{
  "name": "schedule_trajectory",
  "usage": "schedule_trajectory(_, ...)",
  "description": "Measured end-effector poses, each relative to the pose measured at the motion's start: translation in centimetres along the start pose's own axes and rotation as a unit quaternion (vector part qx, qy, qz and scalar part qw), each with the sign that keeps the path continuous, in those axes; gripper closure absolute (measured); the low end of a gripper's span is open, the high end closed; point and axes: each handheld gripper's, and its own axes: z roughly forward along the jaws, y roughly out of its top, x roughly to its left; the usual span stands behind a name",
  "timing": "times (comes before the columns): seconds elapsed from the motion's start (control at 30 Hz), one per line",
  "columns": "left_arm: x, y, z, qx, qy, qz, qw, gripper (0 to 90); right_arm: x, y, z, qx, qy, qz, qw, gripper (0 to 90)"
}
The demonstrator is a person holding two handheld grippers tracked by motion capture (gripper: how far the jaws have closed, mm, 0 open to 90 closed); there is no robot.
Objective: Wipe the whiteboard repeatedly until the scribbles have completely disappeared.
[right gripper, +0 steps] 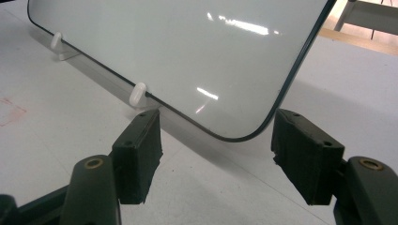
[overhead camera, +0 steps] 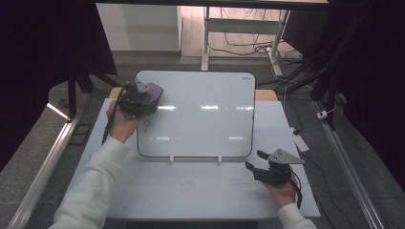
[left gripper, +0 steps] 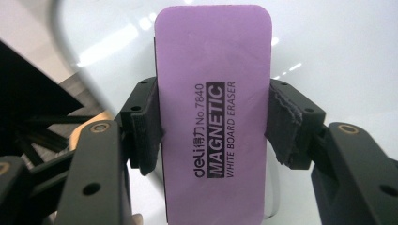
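Observation:
A whiteboard (overhead camera: 200, 114) leans back on two small white clips (overhead camera: 171, 160) in the middle of the table. My left gripper (overhead camera: 152, 95) is at its upper left corner, shut on a purple magnetic whiteboard eraser (left gripper: 213, 112) held against the board face (left gripper: 328, 56); both pads (left gripper: 145, 126) press its long sides. Faint pen marks (overhead camera: 152, 120) show on the board just below the eraser (overhead camera: 154, 92). My right gripper (overhead camera: 254, 161) rests open near the board's lower right corner (right gripper: 239, 133), nothing between its pads (right gripper: 138, 154), in the right gripper view (right gripper: 213, 159).
The white table top (overhead camera: 200, 191) has a faint reddish smear (overhead camera: 184, 186) in front of the board. A white power adapter and cable (overhead camera: 300, 140) lie at the right edge. Desk legs and cables (overhead camera: 248, 45) stand behind.

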Motion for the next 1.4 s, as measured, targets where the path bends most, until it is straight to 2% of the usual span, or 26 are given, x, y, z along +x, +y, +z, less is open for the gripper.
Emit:
schedule_trajectory(0.13, -2.1, 0.3, 0.3, 0.002, -0.011, 0.029, 0.9995, 41.2, 0.0, 0.0, 0.0, 0.001, 0.002, 0.000, 1.0000, 32.7)
schedule_trajectory(0.2, -2.6, 0.2, 0.3, 0.005, -0.025, 0.035, 0.9991, 41.2, 0.0, -0.1, 0.1, 0.001, 0.003, 0.000, 1.0000, 32.7)
schedule_trajectory(0.27, -2.8, 0.0, 0.3, 0.004, -0.024, 0.039, 0.9990, 41.3, 0.0, -0.1, 0.1, 0.001, 0.003, -0.001, 1.0000, 32.7)
schedule_trajectory(0.33, -2.5, -0.1, 0.2, 0.001, -0.031, 0.028, 0.9991, 41.2, 0.0, 0.0, 0.1, 0.000, 0.003, 0.000, 1.0000, 32.7)
schedule_trajectory(0.43, -1.4, -0.4, 0.0, -0.003, -0.016, 0.012, 0.9998, 41.2, 0.0, 0.0, 0.1, 0.000, 0.002, 0.000, 1.0000, 32.7)
schedule_trajectory(0.57, 0.7, -1.1, -0.4, -0.011, 0.003, -0.023, 0.9997, 41.2, 0.0, -0.1, 0.1, 0.002, 0.001, 0.001, 1.0000, 32.7)
schedule_trajectory(0.67, 2.0, -1.5, -0.7, -0.025, -0.016, -0.064, 0.9975, 41.2, 0.0, -0.1, 0.1, 0.002, 0.001, 0.000, 1.0000, 32.7)
schedule_trajectory(0.7, 2.0, -1.6, -0.7, -0.026, -0.016, -0.065, 0.9974, 41.2, 0.0, -0.1, 0.1, 0.001, 0.001, 0.000, 1.0000, 32.7)
schedule_trajectory(0.8, 0.9, -1.7, -0.5, -0.018, -0.004, -0.042, 0.9990, 41.3, 0.0, -0.1, 0.1, 0.002, 0.000, 0.001, 1.0000, 32.7)
schedule_trajectory(0.9, -0.3, -2.2, -0.2, -0.017, -0.001, -0.030, 0.9994, 41.3, 0.0, -0.1, 0.1, 0.002, 0.000, 0.001, 1.0000, 32.7)
schedule_trajectory(1.0, -1.2, -2.7, -0.1, -0.019, -0.011, -0.027, 0.9994, 41.3, 0.0, -0.1, 0.1, 0.002, 0.001, 0.001, 1.0000, 32.7)
schedule_trajectory(1.13, -2.7, -3.0, 0.1, -0.018, -0.026, -0.012, 0.9994, 41.3, 0.1, -0.1, 0.1, 0.002, 0.000, -0.001, 1.0000, 32.7)
schedule_trajectory(1.2, -3.0, -3.0, 0.1, -0.016, -0.020, 0.003, 0.9997, 41.2, 0.1, -0.1, 0.1, 0.002, 0.000, -0.001, 1.0000, 32.7)
schedule_trajectory(1.27, -2.3, -3.0, 0.1, -0.022, -0.028, -0.014, 0.9993, 41.3, 0.1, -0.1, 0.1, 0.001, 0.000, 0.000, 1.0000, 32.7)
schedule_trajectory(1.4, 0.4, -2.2, -0.3, -0.036, -0.021, -0.057, 0.9975, 41.3, 0.1, -0.1, 0.1, 0.002, 0.000, -0.001, 1.0000, 32.7)
